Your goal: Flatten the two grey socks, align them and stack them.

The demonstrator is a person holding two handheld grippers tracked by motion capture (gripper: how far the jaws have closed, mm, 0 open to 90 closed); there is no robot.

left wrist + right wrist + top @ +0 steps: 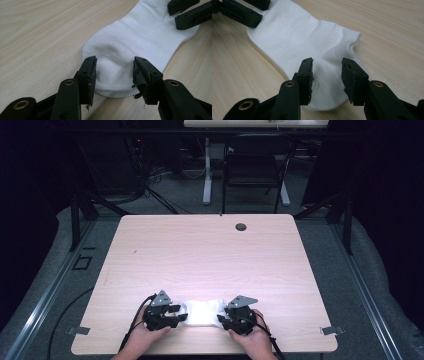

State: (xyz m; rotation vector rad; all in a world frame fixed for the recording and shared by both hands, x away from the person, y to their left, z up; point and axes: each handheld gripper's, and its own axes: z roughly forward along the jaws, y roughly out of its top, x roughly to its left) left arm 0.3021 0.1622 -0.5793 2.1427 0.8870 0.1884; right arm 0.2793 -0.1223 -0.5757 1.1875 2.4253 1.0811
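White sock (pixel 202 311), flat at the table's (pixel 210 255) near edge: light, limp, likely to bunch; left gripper (pixel 114 72) and right gripper (pixel 327 73) straddle opposite ends, jaws parted, best pinched there.

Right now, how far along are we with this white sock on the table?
Done: the white sock lies flat on the table, a gripper at each end. In hand: the left gripper and right gripper each straddle an end, jaws apart, the cloth between them looking slightly bunched; a firm pinch isn't clear. Left: probably closing on it, then folding or lifting; nothing is folded yet.
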